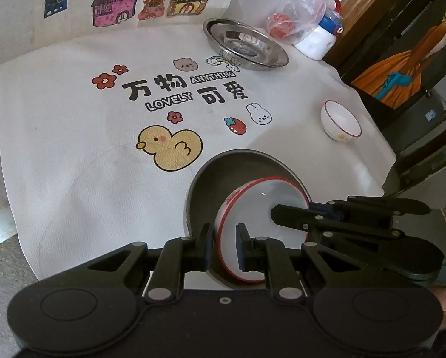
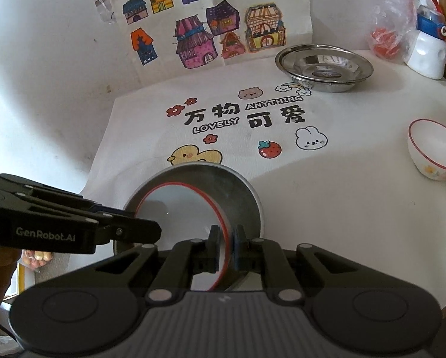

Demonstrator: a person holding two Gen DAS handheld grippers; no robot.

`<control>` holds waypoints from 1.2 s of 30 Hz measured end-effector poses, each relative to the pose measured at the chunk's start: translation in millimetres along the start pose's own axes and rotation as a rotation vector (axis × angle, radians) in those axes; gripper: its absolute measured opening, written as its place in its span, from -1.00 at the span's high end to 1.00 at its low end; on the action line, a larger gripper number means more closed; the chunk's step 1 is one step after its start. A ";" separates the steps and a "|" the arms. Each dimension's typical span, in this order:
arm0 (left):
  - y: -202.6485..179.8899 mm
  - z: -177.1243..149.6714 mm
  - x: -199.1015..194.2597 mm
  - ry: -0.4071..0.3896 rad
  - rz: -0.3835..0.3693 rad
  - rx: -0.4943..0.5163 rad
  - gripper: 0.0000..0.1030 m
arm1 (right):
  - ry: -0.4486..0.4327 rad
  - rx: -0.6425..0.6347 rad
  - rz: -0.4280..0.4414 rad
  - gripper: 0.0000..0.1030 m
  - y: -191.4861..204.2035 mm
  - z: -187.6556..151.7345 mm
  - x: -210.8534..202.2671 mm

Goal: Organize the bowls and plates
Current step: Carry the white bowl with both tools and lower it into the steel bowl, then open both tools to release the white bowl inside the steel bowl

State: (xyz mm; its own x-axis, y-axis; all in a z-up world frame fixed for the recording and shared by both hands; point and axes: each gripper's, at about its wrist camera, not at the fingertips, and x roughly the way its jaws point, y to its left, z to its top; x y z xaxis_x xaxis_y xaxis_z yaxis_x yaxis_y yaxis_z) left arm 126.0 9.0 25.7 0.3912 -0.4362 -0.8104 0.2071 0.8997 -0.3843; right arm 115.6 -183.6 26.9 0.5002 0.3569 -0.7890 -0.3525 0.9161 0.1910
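A white tabletop (image 1: 73,164) fills most of what I see, covered by a cloth printed with a yellow duck (image 1: 170,147), a rabbit, a strawberry, flowers and black lettering. Against the wall behind it hangs a children's drawing of colourful houses (image 2: 205,26). At the near edge sits a grey metal plate (image 1: 223,164), and inside it a white bowl with a red rim (image 1: 252,208) is tipped up on its side, so its opening faces the right in my left wrist view. At the far side of the tabletop lies a stack of shiny steel dishes (image 1: 246,44), just beside a clear plastic bag with something red inside (image 1: 297,21) and a white and blue bottle (image 1: 321,35). Near the right edge, well apart from the plate, stands a second small white bowl with a red rim (image 1: 340,120), upright. My left gripper (image 1: 224,246) has its jaws narrow, clamped on the tipped bowl's rim, one pad outside the wall and one inside. My right gripper (image 2: 226,246) grips the same bowl's rim in the same manner, its jaws also narrow, reaching in from the opposite side.
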 end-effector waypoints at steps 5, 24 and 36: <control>-1.2 0.9 0.9 0.005 0.006 0.003 0.68 | -0.002 -0.001 0.009 0.74 0.6 0.9 -0.1; -5.2 8.0 -8.8 -0.050 0.044 0.033 0.55 | -0.098 -0.056 0.006 0.21 5.8 -2.1 -14.4; -13.6 9.4 -21.3 -0.119 0.079 0.088 0.10 | -0.179 -0.080 -0.058 -0.39 -3.0 -3.4 -31.9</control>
State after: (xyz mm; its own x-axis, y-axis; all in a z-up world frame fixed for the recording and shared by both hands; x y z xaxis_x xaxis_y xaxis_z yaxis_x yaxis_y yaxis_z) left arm 123.2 5.9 52.4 0.5120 -0.3679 -0.7762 0.2474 0.9285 -0.2769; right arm 98.0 -198.4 49.5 0.6519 0.3370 -0.6794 -0.3767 0.9214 0.0956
